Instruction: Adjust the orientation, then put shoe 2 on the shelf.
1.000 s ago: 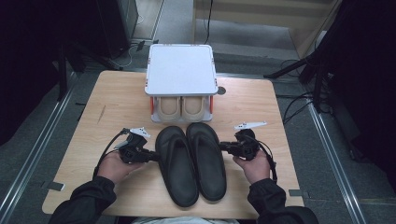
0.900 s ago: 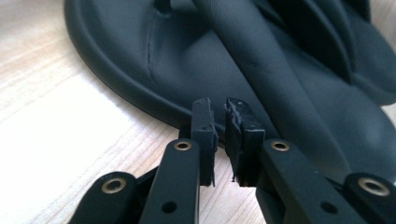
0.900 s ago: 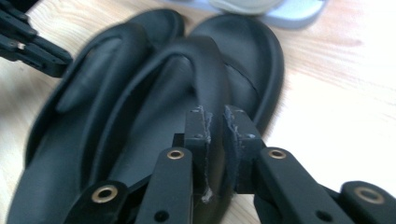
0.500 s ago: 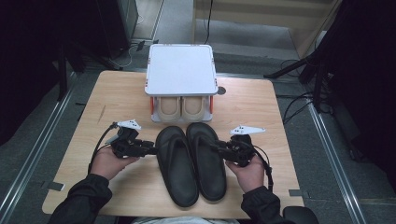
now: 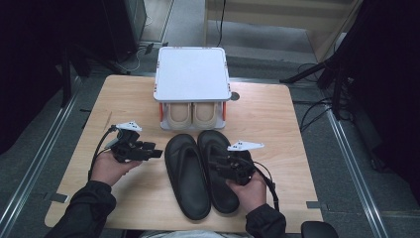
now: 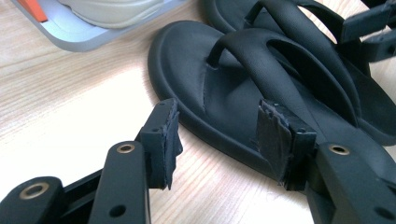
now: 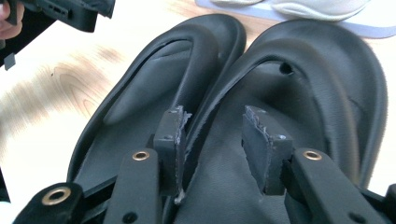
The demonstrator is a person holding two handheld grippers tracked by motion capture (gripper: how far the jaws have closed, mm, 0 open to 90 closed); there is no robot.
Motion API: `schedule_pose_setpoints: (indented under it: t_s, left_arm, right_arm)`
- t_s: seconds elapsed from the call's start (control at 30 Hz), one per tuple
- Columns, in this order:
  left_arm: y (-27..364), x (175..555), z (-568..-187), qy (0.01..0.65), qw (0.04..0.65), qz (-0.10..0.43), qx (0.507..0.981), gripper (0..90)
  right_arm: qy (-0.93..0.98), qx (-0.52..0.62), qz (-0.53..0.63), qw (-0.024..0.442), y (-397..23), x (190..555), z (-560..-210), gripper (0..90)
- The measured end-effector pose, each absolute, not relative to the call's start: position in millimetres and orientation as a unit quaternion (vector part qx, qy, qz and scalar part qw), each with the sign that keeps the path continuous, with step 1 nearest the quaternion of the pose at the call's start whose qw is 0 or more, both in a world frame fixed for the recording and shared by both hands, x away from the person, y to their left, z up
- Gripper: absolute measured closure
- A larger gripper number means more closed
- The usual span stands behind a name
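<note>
High view: two black sandals (image 5: 200, 173) are lying side by side on the wooden table (image 5: 277, 119), toes toward a white shoe rack (image 5: 192, 74) that is housing a beige pair (image 5: 192, 115). The left gripper (image 5: 154, 153) is hovering just beside the left sandal's outer edge. The right gripper (image 5: 214, 162) is sitting over the right sandal.

Left gripper view: the left gripper (image 6: 219, 135) is standing wide, its jaws having just been opening, with the left sandal's (image 6: 224, 88) rim lying between the pads but not pressed.

Right gripper view: the right gripper (image 7: 212, 140) is likewise parted, jaws just opening, straddling the right sandal's (image 7: 322, 88) inner edge without pinching it.
</note>
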State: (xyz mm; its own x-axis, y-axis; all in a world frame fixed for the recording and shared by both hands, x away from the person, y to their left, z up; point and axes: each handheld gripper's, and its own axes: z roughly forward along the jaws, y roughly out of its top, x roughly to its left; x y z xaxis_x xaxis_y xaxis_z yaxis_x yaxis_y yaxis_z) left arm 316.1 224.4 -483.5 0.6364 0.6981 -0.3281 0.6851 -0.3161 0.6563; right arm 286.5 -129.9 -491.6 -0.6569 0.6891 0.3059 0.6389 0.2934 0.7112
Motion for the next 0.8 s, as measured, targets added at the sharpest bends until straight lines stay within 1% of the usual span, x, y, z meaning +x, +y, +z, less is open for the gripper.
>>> schedule_pose_setpoints:
  t_s: [0.2, 0.37, 0.57, 0.7, 0.8]
  left_arm:
    - [227.4, 318.3, -483.0, 0.433, 0.405, 0.011, 0.805, 47.4]
    - [230.3, 320.4, -483.1, 0.437, 0.410, 0.014, 0.801, 45.9]
    - [236.7, 326.6, -481.4, 0.440, 0.413, 0.015, 0.797, 46.6]
    - [237.3, 331.6, -480.6, 0.442, 0.415, 0.013, 0.795, 47.4]
    - [236.2, 334.2, -478.8, 0.442, 0.417, 0.013, 0.794, 47.5]
  right_arm:
    - [0.808, 0.412, 0.419, 0.035, -124.2, 283.7, -497.7, 54.7]
    - [0.809, 0.413, 0.417, 0.040, -119.0, 280.8, -498.7, 55.4]
    - [0.807, 0.417, 0.416, 0.043, -113.3, 280.4, -501.3, 54.7]
    - [0.807, 0.423, 0.410, 0.045, -109.9, 280.0, -504.1, 51.9]
    - [0.805, 0.426, 0.409, 0.050, -105.4, 279.4, -505.1, 51.4]
